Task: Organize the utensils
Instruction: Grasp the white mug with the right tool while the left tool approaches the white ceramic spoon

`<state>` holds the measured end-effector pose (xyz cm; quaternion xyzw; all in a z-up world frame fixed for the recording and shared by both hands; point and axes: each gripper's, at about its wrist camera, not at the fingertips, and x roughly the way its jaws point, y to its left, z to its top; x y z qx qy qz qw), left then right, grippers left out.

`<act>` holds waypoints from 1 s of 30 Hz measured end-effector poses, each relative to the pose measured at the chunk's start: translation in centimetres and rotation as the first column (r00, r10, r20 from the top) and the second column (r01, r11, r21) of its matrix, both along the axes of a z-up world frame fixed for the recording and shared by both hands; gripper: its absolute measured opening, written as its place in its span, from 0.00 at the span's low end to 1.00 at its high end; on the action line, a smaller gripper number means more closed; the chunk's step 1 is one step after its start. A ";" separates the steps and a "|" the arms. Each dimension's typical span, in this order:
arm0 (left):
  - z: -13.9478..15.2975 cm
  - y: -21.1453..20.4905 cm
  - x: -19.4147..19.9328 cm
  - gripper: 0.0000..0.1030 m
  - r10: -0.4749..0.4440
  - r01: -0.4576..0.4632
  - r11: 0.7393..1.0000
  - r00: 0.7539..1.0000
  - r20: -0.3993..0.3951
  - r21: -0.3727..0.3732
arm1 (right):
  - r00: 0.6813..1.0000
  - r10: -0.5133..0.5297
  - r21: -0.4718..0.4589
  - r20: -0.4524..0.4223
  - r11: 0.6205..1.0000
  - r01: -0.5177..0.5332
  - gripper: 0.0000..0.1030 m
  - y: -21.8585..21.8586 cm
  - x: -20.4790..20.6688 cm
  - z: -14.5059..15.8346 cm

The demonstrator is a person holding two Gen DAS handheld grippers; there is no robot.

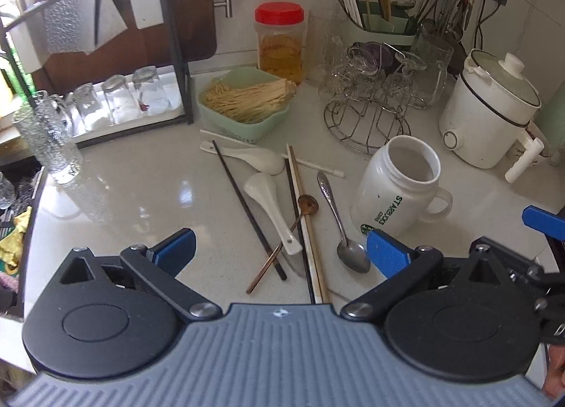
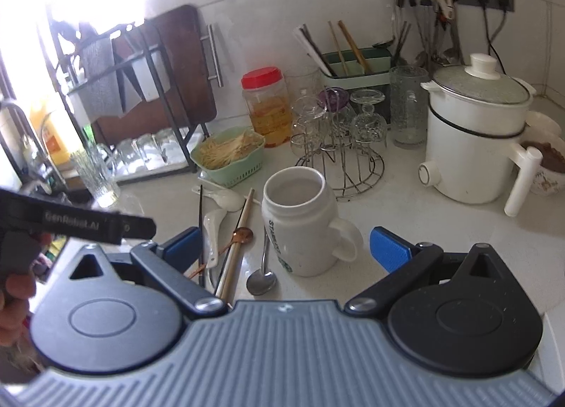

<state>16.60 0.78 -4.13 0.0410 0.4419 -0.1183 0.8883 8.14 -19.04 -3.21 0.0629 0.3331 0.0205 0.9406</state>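
Loose utensils lie on the white counter: two white ceramic spoons (image 1: pixel 272 211), black chopsticks (image 1: pixel 247 209), a wooden chopstick pair (image 1: pixel 307 216), a copper spoon (image 1: pixel 282 248), a steel spoon (image 1: pixel 339 223) and a white chopstick (image 1: pixel 317 165). A white Starbucks mug (image 1: pixel 399 184) stands upright and empty to their right; it also shows in the right wrist view (image 2: pixel 303 227). My left gripper (image 1: pixel 280 250) is open and empty, low over the utensils. My right gripper (image 2: pixel 284 246) is open and empty, just in front of the mug, with the steel spoon (image 2: pixel 263 273) between its fingers.
A green basket of noodles (image 1: pixel 243 103), a red-lidded jar (image 1: pixel 280 41), a wire glass rack (image 1: pixel 370 96), a green utensil holder (image 1: pixel 381 25) and a white electric pot (image 1: pixel 491 107) line the back. A tall glass (image 1: pixel 49 138) and a dish rack (image 1: pixel 116 100) stand at the left.
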 end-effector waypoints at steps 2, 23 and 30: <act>-0.6 0.1 1.1 1.00 -0.020 0.020 1.000 1.000 0.002 -0.001 | 1.000 0.008 -0.029 -0.008 1.000 -0.008 1.00 0.6 0.6 -0.5; -6.9 0.6 10.1 1.00 0.032 -0.046 0.996 0.980 -0.195 -0.070 | 0.996 0.016 -0.090 -0.093 0.996 -0.024 1.00 0.4 8.5 -3.5; -8.4 0.7 11.9 1.00 0.056 -0.075 0.994 0.972 -0.227 -0.075 | 0.986 0.088 -0.117 -0.139 0.988 -0.105 1.00 0.4 11.9 -4.8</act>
